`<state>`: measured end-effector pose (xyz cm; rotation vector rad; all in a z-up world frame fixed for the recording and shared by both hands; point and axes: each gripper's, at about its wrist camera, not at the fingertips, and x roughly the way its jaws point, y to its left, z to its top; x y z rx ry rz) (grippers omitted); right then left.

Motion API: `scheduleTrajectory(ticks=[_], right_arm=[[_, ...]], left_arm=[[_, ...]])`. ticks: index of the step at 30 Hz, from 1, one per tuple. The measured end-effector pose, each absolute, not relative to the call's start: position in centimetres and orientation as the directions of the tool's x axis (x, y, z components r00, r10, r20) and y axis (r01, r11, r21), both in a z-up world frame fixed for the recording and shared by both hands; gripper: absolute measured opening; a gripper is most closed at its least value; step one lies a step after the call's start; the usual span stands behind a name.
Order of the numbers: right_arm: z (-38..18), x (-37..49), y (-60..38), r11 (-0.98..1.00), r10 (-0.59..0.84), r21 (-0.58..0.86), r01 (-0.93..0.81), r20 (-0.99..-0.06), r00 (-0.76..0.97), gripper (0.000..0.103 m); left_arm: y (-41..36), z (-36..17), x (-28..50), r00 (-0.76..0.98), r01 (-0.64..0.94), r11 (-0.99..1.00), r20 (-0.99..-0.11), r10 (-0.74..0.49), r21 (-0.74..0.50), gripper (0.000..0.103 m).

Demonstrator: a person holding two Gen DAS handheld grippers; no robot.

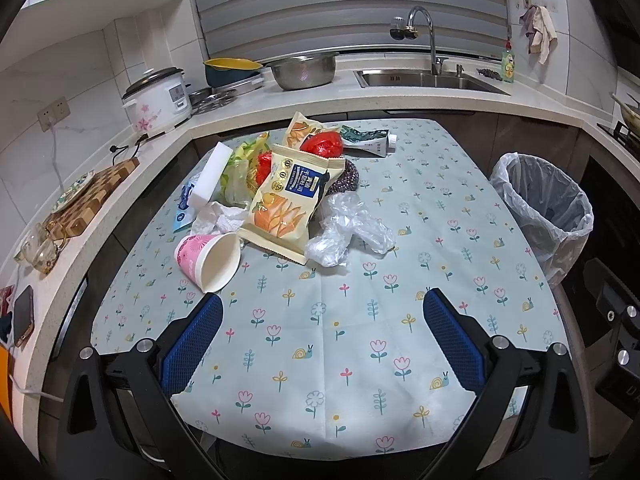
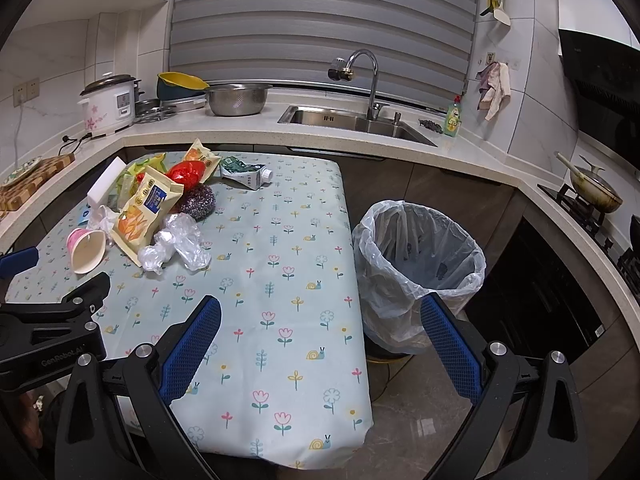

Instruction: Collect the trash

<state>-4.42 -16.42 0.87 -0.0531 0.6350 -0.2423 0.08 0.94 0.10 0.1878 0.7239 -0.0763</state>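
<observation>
There, on the table [image 1: 360, 360], draped in a pale cloth printed with flowers and snails, the trash sat heaped toward the far left corner. Leftmost lay one white foam block [image 1: 210, 176], rectangular, and one pink paper cup [image 1: 208, 258] tipped on its side with its mouth open toward the camera, beside crumpled white tissue [image 1: 222, 216]. Next came two glossy yellow snack bags [image 1: 286, 204], the nearer one flat and crinkled, then two red wrappers [image 1: 322, 144], one dark wiry scouring ball [image 1: 350, 176], and one wad of clear plastic film [image 1: 348, 232]. Farther right rested one squashed carton [image 1: 368, 140] with a screw cap. One round bin [image 2: 420, 264], lined with a thin translucent bag, stood on the floor just off the table's right edge. The left claw [image 1: 322, 310] hovered with its blue ribbed pads wide apart, holding nothing; the right claw [image 2: 320, 312] likewise gaped empty.
</observation>
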Motion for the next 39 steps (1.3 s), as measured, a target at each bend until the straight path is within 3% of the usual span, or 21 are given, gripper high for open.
scheduleTrajectory(ticks=[39], right_arm=[[1.22, -4.36, -16.23, 0.97, -0.241, -0.129, 0.204, -0.576, 0.781, 0.096]], left_arm=[[0.52, 0.61, -0.08, 0.751, 0.132, 0.981, -0.66, -0.005, 0.143, 0.096]])
